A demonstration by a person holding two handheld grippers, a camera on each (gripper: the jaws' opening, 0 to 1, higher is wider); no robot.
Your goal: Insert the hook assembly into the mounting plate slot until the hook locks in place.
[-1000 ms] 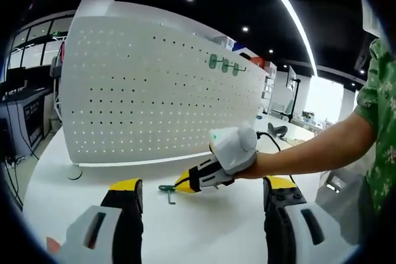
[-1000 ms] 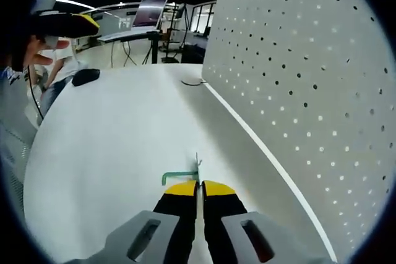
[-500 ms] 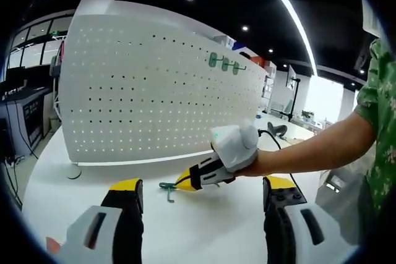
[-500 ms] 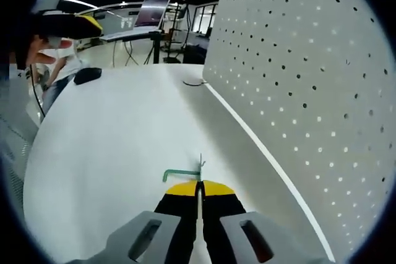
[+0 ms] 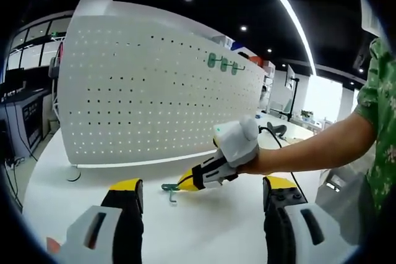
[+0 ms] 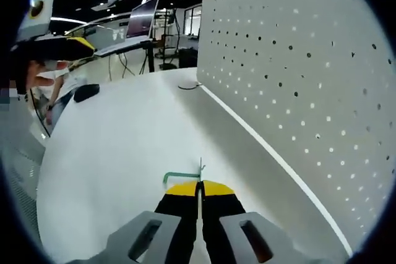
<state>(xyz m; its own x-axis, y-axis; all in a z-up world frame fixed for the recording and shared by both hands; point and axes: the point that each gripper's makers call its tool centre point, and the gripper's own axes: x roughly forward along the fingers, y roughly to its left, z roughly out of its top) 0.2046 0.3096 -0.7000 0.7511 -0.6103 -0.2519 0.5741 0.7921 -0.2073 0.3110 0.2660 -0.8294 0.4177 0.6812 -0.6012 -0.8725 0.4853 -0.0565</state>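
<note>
A small green hook (image 6: 180,176) sticks out sideways from the yellow tips of my right gripper (image 6: 199,185), which is shut on it low over the white table (image 6: 111,140). The white pegboard (image 6: 297,60) stands close on the right. From the left gripper view, the right gripper (image 5: 187,183) holds the hook (image 5: 168,190) in front of the pegboard (image 5: 154,91), apart from it. My left gripper (image 5: 203,185) is open wide, nothing between its fingers (image 5: 125,186). It also appears at far left as the left gripper (image 6: 55,44).
Three green hooks (image 5: 224,64) hang high on the pegboard. A black mouse (image 6: 85,93) lies on the table's far side, and a thin ring (image 6: 187,85) by the pegboard's base. A person's arm (image 5: 322,149) reaches in from the right. A monitor (image 6: 141,20) stands beyond.
The right gripper, still shut on the hook, has shifted slightly right and up. Its view has tipped a little toward the pegboard. The left gripper has stayed put.
</note>
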